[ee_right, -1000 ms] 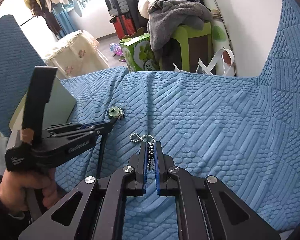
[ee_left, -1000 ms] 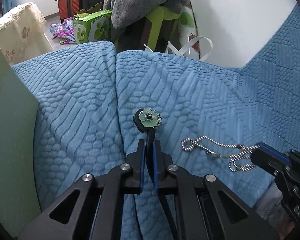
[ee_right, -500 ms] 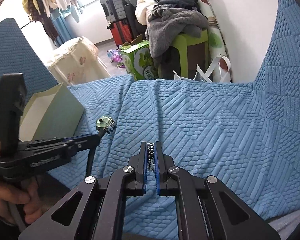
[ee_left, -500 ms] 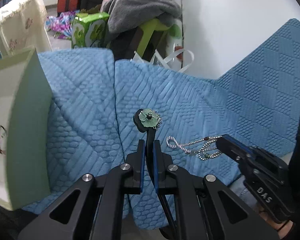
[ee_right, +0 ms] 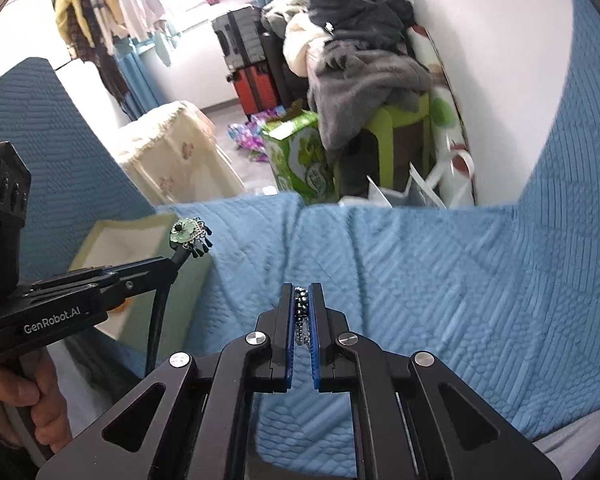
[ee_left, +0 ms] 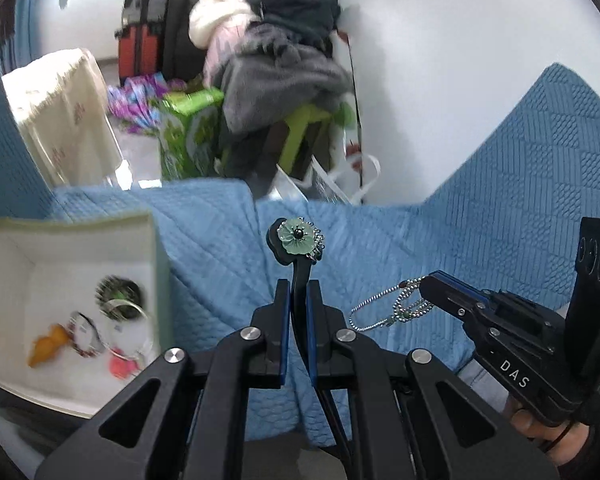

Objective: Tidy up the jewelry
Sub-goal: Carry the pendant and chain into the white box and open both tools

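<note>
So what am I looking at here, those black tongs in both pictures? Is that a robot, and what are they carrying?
No robot: a person holds a hand-operated gripper in each hand, with a wide-angle camera on each looking along its two fingers. One picture comes from the left gripper, the other from the right gripper; each also sees the other from the side. The left one is shut on the black stem of a hairpin topped with a pale green flower. The right one is shut on a silver bead chain, which dangles in the air. Below is a blue quilted sofa cover. To the left stands an open pale green box with several small jewelry pieces already inside, blurred here.
</note>
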{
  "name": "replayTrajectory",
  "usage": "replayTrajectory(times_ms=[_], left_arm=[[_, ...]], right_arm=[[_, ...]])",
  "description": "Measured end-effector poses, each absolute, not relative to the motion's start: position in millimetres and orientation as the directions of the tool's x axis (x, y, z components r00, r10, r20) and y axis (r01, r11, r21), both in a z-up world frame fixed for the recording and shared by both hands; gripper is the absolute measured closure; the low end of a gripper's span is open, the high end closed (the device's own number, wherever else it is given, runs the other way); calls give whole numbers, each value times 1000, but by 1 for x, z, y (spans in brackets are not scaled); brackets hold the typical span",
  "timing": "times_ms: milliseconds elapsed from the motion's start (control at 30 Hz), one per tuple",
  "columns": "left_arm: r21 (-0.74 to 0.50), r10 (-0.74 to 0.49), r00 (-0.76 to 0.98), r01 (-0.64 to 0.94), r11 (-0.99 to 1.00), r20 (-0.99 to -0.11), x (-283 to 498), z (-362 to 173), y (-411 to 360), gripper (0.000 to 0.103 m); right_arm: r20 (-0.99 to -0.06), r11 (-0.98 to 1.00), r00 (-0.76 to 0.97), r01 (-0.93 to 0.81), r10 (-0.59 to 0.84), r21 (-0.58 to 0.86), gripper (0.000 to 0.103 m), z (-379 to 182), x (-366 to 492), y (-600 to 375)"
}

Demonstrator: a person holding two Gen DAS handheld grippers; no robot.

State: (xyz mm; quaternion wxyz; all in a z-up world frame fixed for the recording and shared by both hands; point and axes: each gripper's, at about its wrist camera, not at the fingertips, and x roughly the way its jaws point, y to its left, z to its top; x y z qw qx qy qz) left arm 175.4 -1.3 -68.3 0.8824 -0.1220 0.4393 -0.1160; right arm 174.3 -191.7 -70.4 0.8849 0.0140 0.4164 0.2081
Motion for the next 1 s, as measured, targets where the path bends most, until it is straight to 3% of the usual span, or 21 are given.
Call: replayTrajectory(times_ms=[300,567,1000], left_arm=[[-289,-261,695,80,954,-670,160,-18,51,96],[-245,-172,748,13,969,-642,142,-11,109,96],[-251,-101,706,-111,962,-701,133,-71,179,96]], right_arm=[[-666,877,601,-443,442,183,98,-17,180,-134],[-632,820,576,-546,518,174,98,3,177,-69],[-710,769,459,-613,534,182,98,-64,177,16]])
